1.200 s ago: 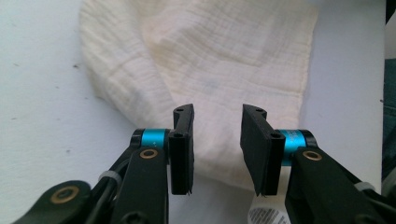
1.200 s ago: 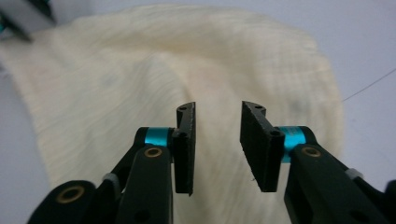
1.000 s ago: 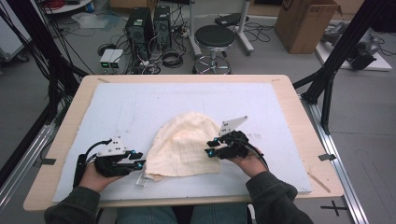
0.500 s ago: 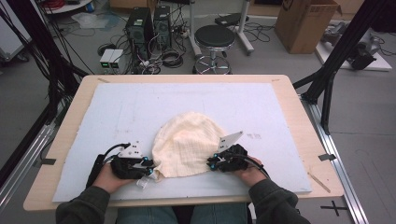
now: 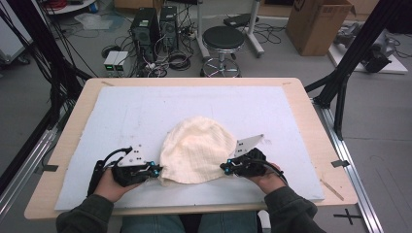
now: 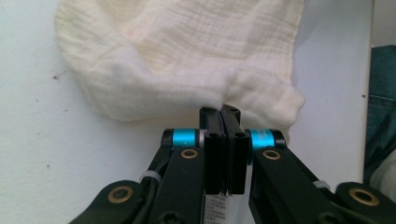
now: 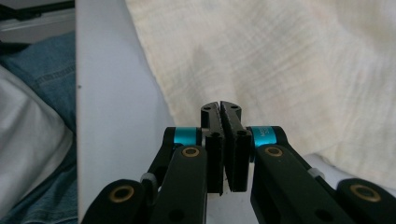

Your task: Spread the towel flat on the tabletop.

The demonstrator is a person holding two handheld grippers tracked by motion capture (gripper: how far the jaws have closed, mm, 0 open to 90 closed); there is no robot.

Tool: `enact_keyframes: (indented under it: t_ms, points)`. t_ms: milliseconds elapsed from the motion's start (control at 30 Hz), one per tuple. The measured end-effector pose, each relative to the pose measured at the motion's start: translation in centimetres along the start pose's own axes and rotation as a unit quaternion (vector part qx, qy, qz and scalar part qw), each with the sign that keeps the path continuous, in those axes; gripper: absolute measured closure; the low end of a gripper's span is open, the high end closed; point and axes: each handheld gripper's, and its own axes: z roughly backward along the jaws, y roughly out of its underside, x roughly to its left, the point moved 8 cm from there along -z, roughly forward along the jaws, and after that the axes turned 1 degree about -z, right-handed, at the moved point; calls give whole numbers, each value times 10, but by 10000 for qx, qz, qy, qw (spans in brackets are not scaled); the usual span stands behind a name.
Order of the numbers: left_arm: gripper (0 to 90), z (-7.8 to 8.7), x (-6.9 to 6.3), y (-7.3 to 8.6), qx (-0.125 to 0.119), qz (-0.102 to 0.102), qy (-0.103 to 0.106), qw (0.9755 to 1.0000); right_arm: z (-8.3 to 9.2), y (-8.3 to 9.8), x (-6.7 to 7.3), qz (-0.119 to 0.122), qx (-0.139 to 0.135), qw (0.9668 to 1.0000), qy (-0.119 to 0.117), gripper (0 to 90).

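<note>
Your left tongs (image 6: pixel 219 112) have just been closing and now stand pressed together on the near left hem of the cream-coloured crinkled muslin cloth (image 5: pixel 197 150); in the left gripper view a pinch of fabric puckers right at their tips. Your right tongs (image 7: pixel 220 108) have also just been closing and are now clamped on the cloth's near right edge, the weave lying flat around their tips in the right gripper view. In the high view the left gripper (image 5: pixel 156 170) sits at the cloth's near left corner and the right gripper (image 5: pixel 224 168) at its near right corner, each touching the fabric.

The step in hand looks like taking hold of the two near corners, and that hold seems made. The next move likely calls for lifting both corners together and carrying them evenly, keeping the fabric taut between your hands so it doesn't bunch or slip out, since each pinch holds only a thin bit of hem.

The cloth lies in a rounded heap on the pale blue foam mat (image 5: pixel 145 111), toward its near edge. The mat covers most of the light wooden desk (image 5: pixel 320 126). Beyond the cloth, the mat is bare, so nothing stands in your way. Past the desk's far edge stand a black round stool (image 5: pixel 223 38) and a brown cardboard box (image 5: pixel 318 24), both well apart from the cloth.
</note>
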Motion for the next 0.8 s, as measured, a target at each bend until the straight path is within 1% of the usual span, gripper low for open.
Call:
enact_keyframes:
  t_ms: [33,67,100,133,200,233,267,300,333,367,400,433,467,500,533,567,600,633,667,733,767,800]
  points:
    - [881,4,-1,-1,33,-57,-21,10000,0,0,0,0,0,10000,0,883]
    - [881,9,-2,-1,36,-69,-50,10000,8,-3,4,38,-79,9999,50,882]
    - [881,19,-2,-2,56,-149,-137,9998,11,-4,7,47,-113,9999,36,883]
    - [881,19,-2,-2,56,-149,-137,9998,14,-5,10,55,-157,9999,25,883]
    - [881,30,-3,-4,50,-199,-191,9996,16,-5,13,84,-181,9998,34,882]
    - [880,34,-4,-4,52,-211,-182,9996,18,-3,21,102,-160,9998,-34,882]
    - [880,38,-6,-5,72,-233,-173,9996,18,-3,21,102,-160,9998,-34,882]
    - [880,42,-9,-5,95,-273,-144,9995,18,-3,25,120,-168,9998,-36,882]
    - [878,46,-11,-4,170,-333,-82,9993,18,-1,35,150,-141,9997,-138,882]
    - [878,48,-14,-3,251,-355,19,9991,18,-1,35,150,-141,9997,-138,882]
    - [868,50,-17,-2,299,-377,85,9988,17,1,38,180,-132,9996,-198,872]
    - [779,52,-18,-2,308,-370,123,9988,15,3,43,127,-94,9993,-342,753]
    - [779,54,-18,-2,323,-383,163,9986,15,3,43,127,-94,9993,-342,753]
    - [701,54,-18,-3,277,-330,189,9989,14,3,39,130,-98,9995,-275,706]
    - [701,55,-16,-3,246,-336,201,9989,14,3,39,130,-98,9995,-275,706]
    - [651,55,-15,-4,163,-270,191,9993,16,2,33,7,-148,9996,-223,665]
    - [651,54,-12,-5,128,-249,180,9994,16,2,33,7,-148,9996,-223,665]
    - [645,52,-10,-6,72,-200,181,9996,18,0,23,-68,-164,9998,-120,640]
    - [640,50,-7,-6,63,-206,165,9996,19,-2,16,-128,-181,9998,-23,626]
    - [640,41,-1,-7,-54,-103,116,9999,19,-6,1,-318,-240,9991,131,603]
    - [640,35,2,-8,-72,-64,95,9999,18,-8,-9,-417,-272,9984,282,599]
    - [640,28,4,-8,-113,21,92,9999,18,-8,-9,-417,-272,9984,282,599]
